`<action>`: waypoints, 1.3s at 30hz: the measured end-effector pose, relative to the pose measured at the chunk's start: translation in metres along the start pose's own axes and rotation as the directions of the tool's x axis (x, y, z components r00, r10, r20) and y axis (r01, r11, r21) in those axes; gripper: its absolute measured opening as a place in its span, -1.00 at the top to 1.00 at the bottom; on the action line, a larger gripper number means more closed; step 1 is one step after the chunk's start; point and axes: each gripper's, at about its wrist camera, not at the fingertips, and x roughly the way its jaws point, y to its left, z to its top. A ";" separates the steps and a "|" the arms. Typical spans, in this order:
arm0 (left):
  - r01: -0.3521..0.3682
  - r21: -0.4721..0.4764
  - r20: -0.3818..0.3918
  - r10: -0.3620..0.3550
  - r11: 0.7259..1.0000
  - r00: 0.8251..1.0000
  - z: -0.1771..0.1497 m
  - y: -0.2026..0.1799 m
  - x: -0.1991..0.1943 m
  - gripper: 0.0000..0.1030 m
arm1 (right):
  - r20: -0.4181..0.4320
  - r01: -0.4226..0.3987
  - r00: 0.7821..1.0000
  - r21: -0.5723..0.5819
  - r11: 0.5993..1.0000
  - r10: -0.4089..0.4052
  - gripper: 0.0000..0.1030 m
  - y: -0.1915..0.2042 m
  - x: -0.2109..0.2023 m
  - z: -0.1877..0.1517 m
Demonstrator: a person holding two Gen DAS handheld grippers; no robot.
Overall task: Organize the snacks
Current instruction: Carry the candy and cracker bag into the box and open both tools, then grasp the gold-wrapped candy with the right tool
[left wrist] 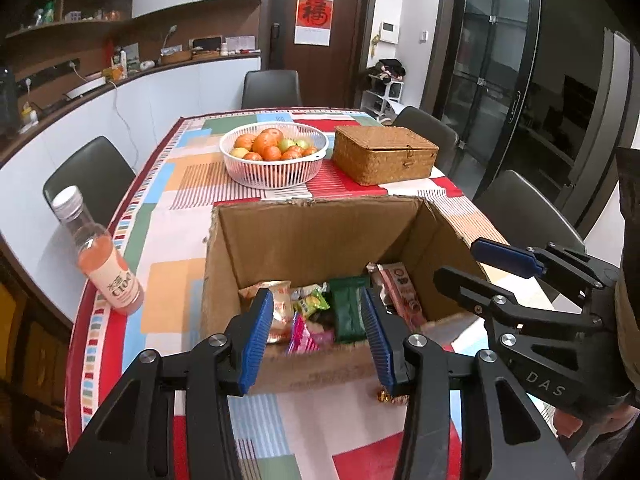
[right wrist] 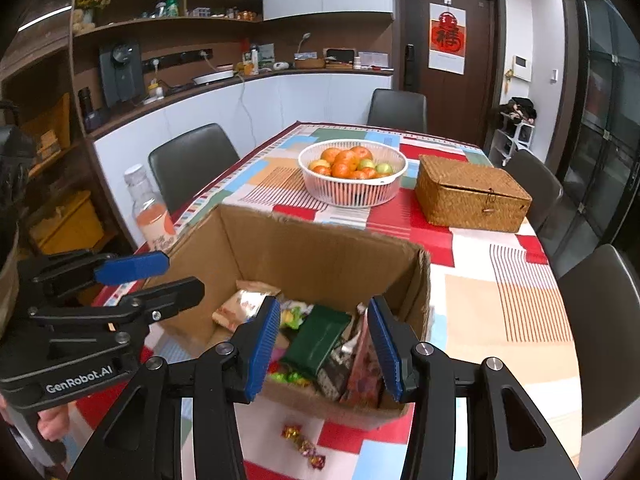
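Lying beneath parted fingers (left wrist: 260, 336) (boxed): snacks (left wrist: 320, 312)

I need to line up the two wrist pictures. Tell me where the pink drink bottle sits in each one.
Left wrist view: the bottle stands at the left edge, on the table's rim, left of the cardboard box.
Right wrist view: the bottle is left of centre, partly hidden behind the box's far left corner.
Shared landmark: the white fruit basket, beyond the box in both.

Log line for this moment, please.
left gripper: open, empty | right gripper: open, empty | both over cardboard box | wrapped candies: on table
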 end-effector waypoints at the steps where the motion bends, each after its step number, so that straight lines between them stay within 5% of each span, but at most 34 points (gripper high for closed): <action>1: -0.005 0.004 0.009 0.005 1.000 1.000 -0.003 -0.002 -0.005 0.04 | 0.001 -0.002 1.000 -0.004 1.000 0.002 0.09 0.002 -0.003 -0.004; 12: -0.053 0.024 0.019 0.053 0.998 0.998 -0.043 -0.009 -0.027 -0.11 | -0.033 -0.036 0.999 -0.049 0.998 0.035 0.09 0.016 -0.019 -0.042; 23: -0.074 -0.019 -0.114 0.071 0.997 0.991 -0.089 -0.001 -0.005 -0.16 | -0.165 -0.066 0.985 -0.072 0.995 0.053 0.09 0.027 0.006 -0.085; 39: -0.097 -0.022 -0.280 0.087 0.995 0.956 -0.128 0.002 0.043 -0.23 | -0.342 -0.075 0.938 -0.060 0.995 0.050 0.09 0.016 0.060 -0.127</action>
